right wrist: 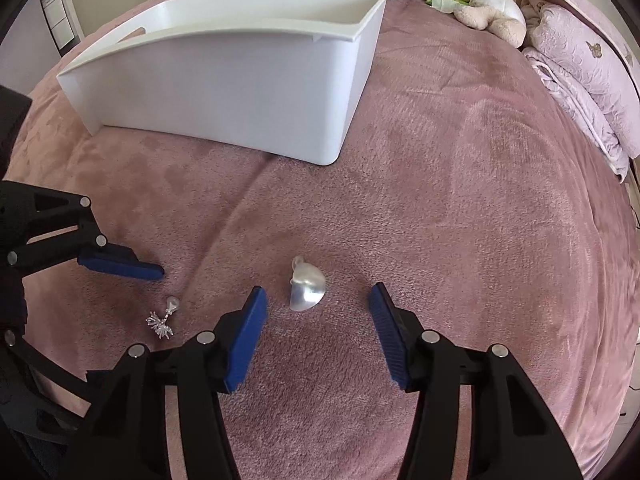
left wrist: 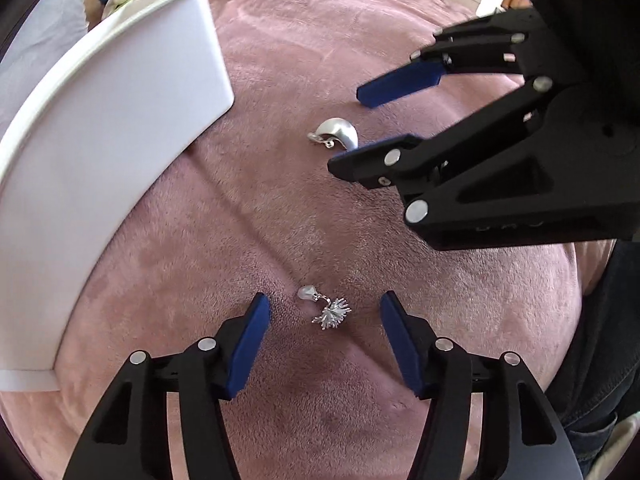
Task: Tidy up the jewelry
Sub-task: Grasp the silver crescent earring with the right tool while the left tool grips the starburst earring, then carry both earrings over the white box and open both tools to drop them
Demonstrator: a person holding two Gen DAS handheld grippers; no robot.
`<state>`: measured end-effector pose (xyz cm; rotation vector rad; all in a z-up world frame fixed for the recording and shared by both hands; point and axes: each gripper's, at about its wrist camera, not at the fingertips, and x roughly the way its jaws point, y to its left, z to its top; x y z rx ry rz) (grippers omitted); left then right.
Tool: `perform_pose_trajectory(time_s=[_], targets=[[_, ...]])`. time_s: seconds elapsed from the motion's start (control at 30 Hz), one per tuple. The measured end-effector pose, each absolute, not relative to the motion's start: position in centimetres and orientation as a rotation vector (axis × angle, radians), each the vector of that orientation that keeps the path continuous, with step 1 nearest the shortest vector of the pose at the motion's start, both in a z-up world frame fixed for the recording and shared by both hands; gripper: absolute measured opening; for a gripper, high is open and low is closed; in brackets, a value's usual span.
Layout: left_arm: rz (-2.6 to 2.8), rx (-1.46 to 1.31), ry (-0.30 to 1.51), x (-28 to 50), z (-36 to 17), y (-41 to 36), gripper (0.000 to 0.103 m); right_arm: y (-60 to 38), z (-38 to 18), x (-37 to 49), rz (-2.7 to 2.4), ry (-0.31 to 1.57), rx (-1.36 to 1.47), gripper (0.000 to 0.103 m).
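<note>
A spiky silver starburst earring (left wrist: pixel 329 311) lies on the pink blanket, between the open jaws of my left gripper (left wrist: pixel 325 307). It also shows in the right wrist view (right wrist: pixel 162 320). A smooth silver dome earring (right wrist: pixel 306 288) lies between the open jaws of my right gripper (right wrist: pixel 318 300); it also shows in the left wrist view (left wrist: pixel 336 134). In the left wrist view my right gripper (left wrist: pixel 348 128) comes in from the right around the dome earring. In the right wrist view only one blue finger (right wrist: pixel 120 265) of the left gripper shows. Neither gripper holds anything.
A white plastic bin (right wrist: pixel 224 92) stands on the pink blanket (right wrist: pixel 460 200) beyond the earrings, also at the left of the left wrist view (left wrist: pixel 100 140). A plush toy (right wrist: pixel 488 4) and a folded quilt (right wrist: pixel 580 80) lie at the far right.
</note>
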<state>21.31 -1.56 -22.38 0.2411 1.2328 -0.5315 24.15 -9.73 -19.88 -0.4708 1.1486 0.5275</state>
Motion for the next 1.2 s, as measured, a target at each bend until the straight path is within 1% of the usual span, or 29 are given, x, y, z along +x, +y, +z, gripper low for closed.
perform_pose_trajectory(time_s=[0.1,0.2,0.23,0.27,0.3,0.4,0.43,0.47,0.53,0.57,0.73,0.93,1.2], targets=[[-0.523,0.213,1.226,21.3,-22.6,-1.1,0.06,-9.6,-20.5,24.3,0.521,1.154,-0.475,0.055],[-0.508,0.22,1.217,21.4,-22.7,-0.3,0.051,-9.7,-20.7,24.2,0.52,1.149,-0.48,0.054],[-0.501,0.227,1.214,21.4,-22.7,-0.1,0.045,-9.8,-20.8,24.2,0.521,1.151,-0.474,0.053],[-0.495,0.228,1.212,21.4,-22.7,0.2,0.042,-9.8,-20.8,24.2,0.522,1.152,-0.47,0.053],[-0.495,0.221,1.213,21.5,-22.7,0.3,0.041,-9.9,-20.7,24.3,0.521,1.154,-0.465,0.049],[-0.507,0.215,1.214,21.4,-22.5,0.5,0.032,-10.2,-20.5,24.4,0.527,1.166,-0.433,0.04],[-0.517,0.217,1.217,21.3,-22.5,0.5,0.024,-10.3,-20.5,24.2,0.526,1.167,-0.427,0.034],[-0.524,0.219,1.218,21.2,-22.4,0.5,0.023,-10.4,-20.3,24.3,0.528,1.171,-0.417,0.03],[-0.527,0.235,1.213,20.9,-22.0,0.5,0.023,-10.5,-20.1,24.3,0.534,1.181,-0.402,0.017],[-0.53,0.234,1.212,20.9,-21.9,0.5,0.023,-10.5,-19.9,24.2,0.54,1.187,-0.391,0.016],[-0.532,0.198,1.2,20.4,-20.7,1.2,0.023,-10.8,-19.2,24.2,0.551,1.202,-0.345,0.016],[-0.507,0.15,1.159,20.3,-18.3,3.8,0.023,-10.7,-17.7,23.8,0.556,1.185,-0.339,0.016],[-0.455,0.117,1.066,18.4,-13.4,7.0,0.023,-9.1,-12.5,23.4,0.598,1.091,-0.341,0.016]])
